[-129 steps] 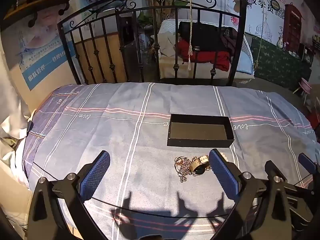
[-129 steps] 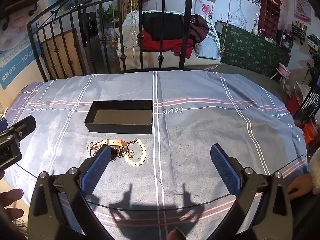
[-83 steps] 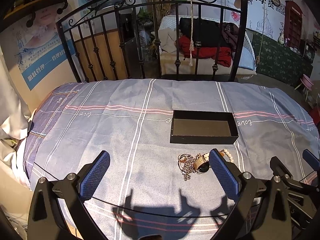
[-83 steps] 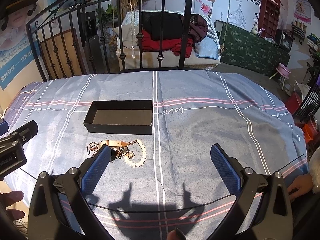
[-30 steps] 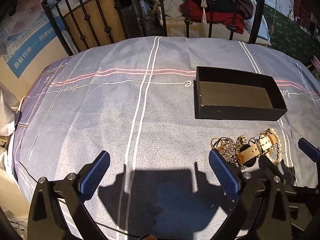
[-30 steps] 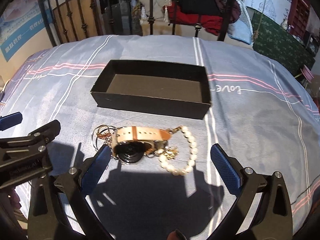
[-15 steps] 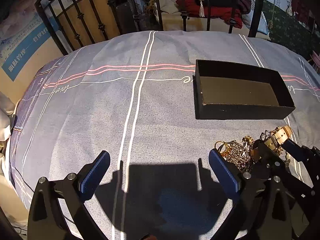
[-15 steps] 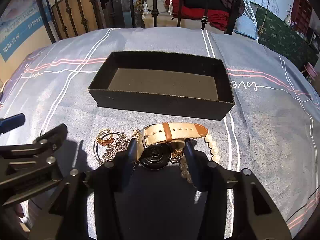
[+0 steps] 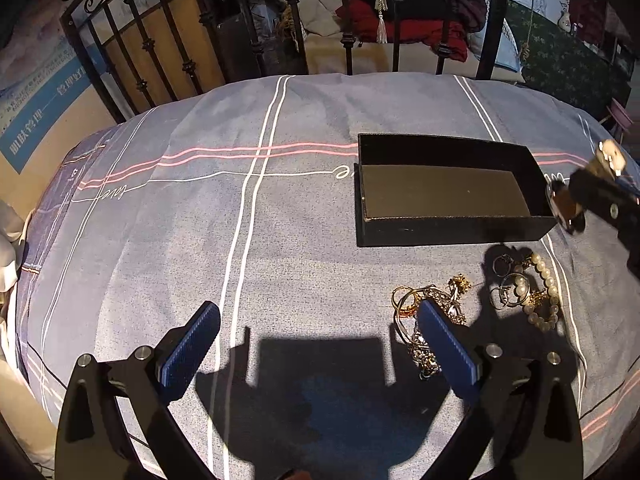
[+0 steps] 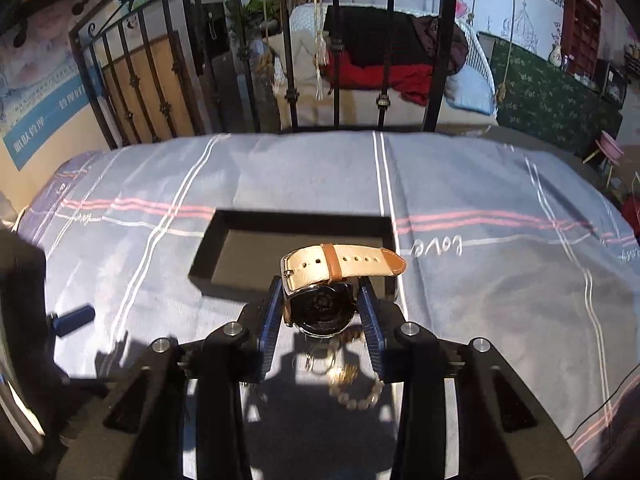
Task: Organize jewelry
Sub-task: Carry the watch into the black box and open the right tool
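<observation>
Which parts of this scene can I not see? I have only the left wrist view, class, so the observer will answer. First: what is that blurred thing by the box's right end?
Observer: A watch with a cream strap; the right hand-held gripper is shut on its case.
Operator: Is it over the box yet?
Observer: It hangs just short of the black box's near wall, lifted off the bedspread.
Operator: Is the strap fastened?
Observer: Yes, it is buckled, its brown tip sticking out to the right.
Operator: And my gripper?
Observer: The left hand-held gripper shows as one blurred blue fingertip at the left edge.
</observation>
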`<state>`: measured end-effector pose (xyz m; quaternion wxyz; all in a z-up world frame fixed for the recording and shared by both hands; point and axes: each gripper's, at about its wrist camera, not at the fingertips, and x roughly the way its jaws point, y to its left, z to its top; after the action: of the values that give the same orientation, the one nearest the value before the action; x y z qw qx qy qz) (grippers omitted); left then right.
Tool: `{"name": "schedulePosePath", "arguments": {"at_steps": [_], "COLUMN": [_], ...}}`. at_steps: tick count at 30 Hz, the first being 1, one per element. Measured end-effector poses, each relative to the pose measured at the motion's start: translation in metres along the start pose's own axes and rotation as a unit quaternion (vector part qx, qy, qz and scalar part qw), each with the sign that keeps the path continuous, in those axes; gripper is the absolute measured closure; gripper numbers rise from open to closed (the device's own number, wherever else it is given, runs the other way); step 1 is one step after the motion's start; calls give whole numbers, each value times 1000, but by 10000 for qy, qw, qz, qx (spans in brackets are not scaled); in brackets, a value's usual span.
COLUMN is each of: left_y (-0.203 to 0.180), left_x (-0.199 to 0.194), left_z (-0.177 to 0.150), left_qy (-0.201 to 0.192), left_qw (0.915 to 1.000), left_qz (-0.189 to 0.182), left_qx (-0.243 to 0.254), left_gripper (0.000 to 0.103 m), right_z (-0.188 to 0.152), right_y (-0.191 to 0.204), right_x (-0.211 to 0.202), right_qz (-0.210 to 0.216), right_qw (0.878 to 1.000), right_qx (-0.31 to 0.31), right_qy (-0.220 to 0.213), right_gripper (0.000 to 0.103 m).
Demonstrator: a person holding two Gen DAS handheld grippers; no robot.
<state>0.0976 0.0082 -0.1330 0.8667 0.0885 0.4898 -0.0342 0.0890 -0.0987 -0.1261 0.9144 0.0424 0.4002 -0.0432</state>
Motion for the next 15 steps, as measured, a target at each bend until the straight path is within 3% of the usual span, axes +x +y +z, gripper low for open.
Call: {"name": "schedulePosePath", "arguments": {"at_steps": [10,15], "left_y": [-4,-7], "left_x": [-2,1], "left_z": [6,14], "left_qy": [-59,-84], "left_qw": [10000,9999], "left_qz": [-19,-14], "left_qx": [57,83], "left_gripper": [6,6], "right_z": [30,28], "right_y": [3,3], "right_x": [35,42], "right_qz": [-190,-279], "right_qw": [9997,9994], "right_qx": [-123,-180], "right_qy": [31,-4], "right_gripper": [62,36]}}
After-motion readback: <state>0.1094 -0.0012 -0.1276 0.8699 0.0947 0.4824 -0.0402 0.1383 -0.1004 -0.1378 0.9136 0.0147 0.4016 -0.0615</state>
